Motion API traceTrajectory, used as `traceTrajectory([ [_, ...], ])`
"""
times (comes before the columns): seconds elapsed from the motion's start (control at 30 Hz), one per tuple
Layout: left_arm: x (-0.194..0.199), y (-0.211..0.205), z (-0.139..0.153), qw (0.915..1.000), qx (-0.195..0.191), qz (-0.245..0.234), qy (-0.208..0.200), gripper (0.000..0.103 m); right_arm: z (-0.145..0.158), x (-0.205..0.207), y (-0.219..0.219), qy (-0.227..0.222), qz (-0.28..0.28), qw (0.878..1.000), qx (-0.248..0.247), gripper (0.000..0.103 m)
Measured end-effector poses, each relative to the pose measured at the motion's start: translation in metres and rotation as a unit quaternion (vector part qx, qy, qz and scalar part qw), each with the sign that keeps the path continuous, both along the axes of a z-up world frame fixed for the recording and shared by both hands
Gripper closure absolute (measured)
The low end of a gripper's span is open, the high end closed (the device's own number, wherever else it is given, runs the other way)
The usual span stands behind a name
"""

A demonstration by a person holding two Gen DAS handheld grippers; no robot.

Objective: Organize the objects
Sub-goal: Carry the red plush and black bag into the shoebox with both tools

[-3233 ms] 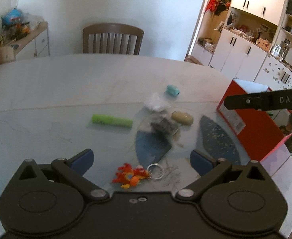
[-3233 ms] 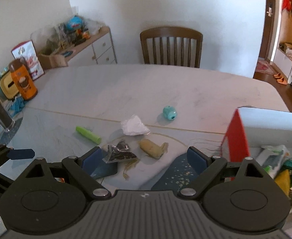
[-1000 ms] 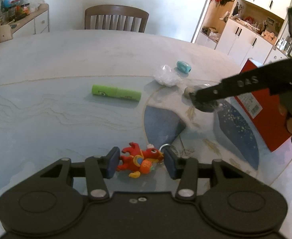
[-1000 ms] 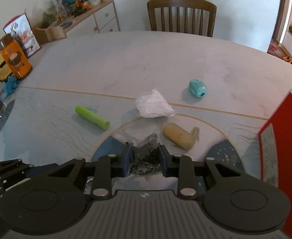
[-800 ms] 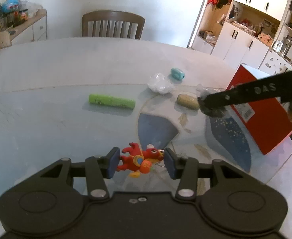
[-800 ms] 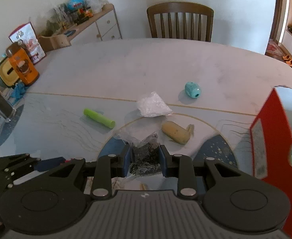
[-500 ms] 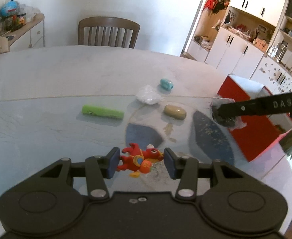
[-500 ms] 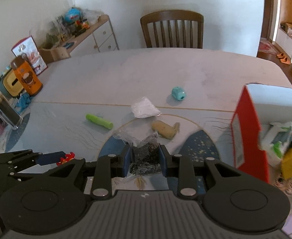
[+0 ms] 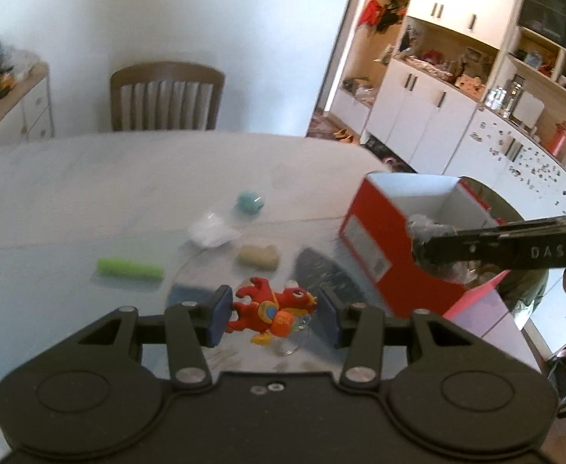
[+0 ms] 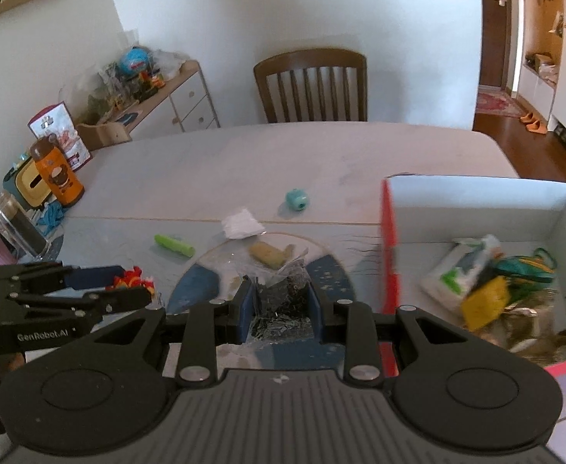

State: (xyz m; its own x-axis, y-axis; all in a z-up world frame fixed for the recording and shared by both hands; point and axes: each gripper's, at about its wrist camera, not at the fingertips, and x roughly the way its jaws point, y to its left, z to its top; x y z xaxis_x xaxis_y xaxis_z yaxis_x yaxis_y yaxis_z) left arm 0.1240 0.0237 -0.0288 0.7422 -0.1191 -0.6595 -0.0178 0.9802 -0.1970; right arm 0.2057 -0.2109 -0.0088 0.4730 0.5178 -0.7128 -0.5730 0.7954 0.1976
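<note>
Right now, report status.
Left tool shut on red toy. Right tool shut on dark packet, at red box. Nothing in the way.

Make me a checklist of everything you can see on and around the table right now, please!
Surface: pale marble-look table with blue patches.
Job's things: red box holding packets; green tube, white packet, teal object, tan object loose on the table.
Clutter: orange bottle, clear jar at the table edge.
Grippers: left gripper shut on red toy keychain; right gripper shut on dark bag.
Cables: nothing seen.
Surroundings: wooden chair, sideboard, white cabinets.
</note>
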Motion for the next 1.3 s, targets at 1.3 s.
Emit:
traceTrajectory([
  [1.3,0.131,-0.226,-0.001,0.9908,0.038,-0.129,0.016,0.056,-0.023,0.108,-0.225,-0.033,-0.097,0.994,-0.046,0.074],
])
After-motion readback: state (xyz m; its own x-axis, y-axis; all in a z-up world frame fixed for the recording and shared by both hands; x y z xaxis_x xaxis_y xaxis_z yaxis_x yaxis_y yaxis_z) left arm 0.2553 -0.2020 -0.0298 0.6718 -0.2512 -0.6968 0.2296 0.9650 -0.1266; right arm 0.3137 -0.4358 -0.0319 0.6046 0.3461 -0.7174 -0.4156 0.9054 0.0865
